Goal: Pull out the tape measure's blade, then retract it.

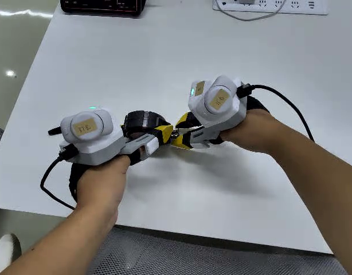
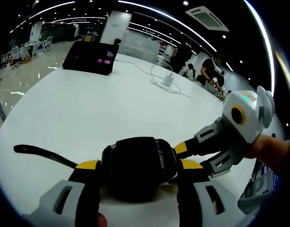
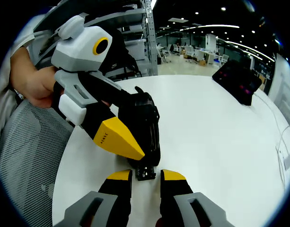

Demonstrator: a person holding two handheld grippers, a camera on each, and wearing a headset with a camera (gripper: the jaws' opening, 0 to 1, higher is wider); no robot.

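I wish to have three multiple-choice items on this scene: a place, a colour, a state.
1. The tape measure sits: A between the left gripper's jaws; B in a bare hand; C in a drawer.
2. The right gripper's fingertips are: A red; B yellow; C green.
3. The blade is: A fully out; B half out; C not yet drawn out.
1 A: its case is clamped between them. 2 B: both tips are yellow. 3 C: its tip sits at the case mouth.
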